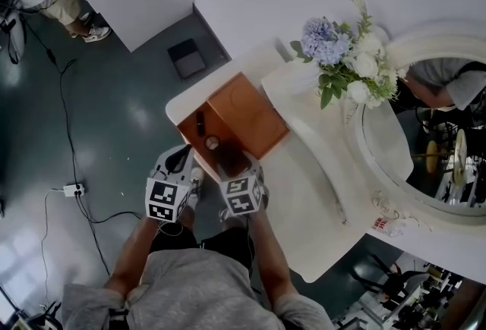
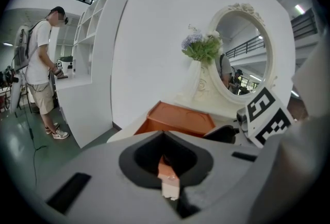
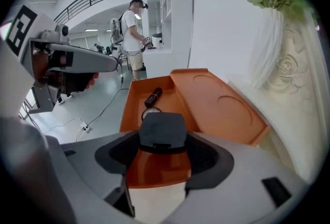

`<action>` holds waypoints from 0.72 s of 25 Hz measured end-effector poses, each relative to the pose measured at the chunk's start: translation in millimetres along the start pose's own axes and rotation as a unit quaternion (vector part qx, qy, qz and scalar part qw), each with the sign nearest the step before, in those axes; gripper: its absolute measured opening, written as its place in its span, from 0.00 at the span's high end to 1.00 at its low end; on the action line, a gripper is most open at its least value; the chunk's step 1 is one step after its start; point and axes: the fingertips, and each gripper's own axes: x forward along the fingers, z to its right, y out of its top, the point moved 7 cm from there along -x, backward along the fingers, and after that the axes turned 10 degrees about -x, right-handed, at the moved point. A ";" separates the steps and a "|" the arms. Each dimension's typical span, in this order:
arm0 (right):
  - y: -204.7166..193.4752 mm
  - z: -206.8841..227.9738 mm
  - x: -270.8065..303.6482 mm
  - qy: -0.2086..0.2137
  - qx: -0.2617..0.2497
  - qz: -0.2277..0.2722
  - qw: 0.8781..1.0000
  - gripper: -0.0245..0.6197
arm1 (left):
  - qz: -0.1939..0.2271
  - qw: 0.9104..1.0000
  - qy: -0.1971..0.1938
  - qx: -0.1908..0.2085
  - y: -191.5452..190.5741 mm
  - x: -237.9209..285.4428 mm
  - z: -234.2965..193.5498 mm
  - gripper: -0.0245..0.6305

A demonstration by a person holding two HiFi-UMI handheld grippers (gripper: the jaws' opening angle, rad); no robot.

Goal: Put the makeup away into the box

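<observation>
so the right gripper (image 3: 164, 152) is clamped on a dark grey compact (image 3: 162, 131), one pad pressed against each side of it. it's held low over the near end of the orange box (image 3: 132, 110). just past the compact, further out along the jaws, a small round item (image 3: 149, 113) is lying on the box floor, and a black tube (image 3: 153, 97) is lying beyond that. what the round one is can't be made out. the box's lid (image 3: 221, 104) is folded open and laid flat to the right of the jaws, and a round recess can be seen in it.

from the head view the compact is seen inside the box outline, at the end nearest the person.

the left gripper (image 2: 166, 169) is pressed nearly together with nothing pinched. only a thin slit is left between the jaws, and a sliver of orange and white is seen through it. it's held just left of the right gripper, by the near left corner of the box.

the box is set on a white dressing table (image 1: 304, 199). a vase of flowers (image 1: 342, 55) and a round mirror (image 2: 242, 48) are found well beyond the right gripper, off to its right. far ahead of the jaws a person (image 3: 133, 32) is seen standing at a white shelf.
</observation>
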 end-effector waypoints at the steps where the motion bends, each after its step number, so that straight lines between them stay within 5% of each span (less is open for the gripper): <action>1: 0.3 -0.3 1.4 0.000 -0.009 -0.005 1.000 0.49 | 0.000 1.000 0.000 0.000 0.1 0.5 -0.7 0.96; 18: -3.9 -8.3 16.9 0.006 -0.050 -0.064 0.997 0.49 | -0.008 1.000 -0.003 -0.006 -4.9 1.1 -7.0 0.96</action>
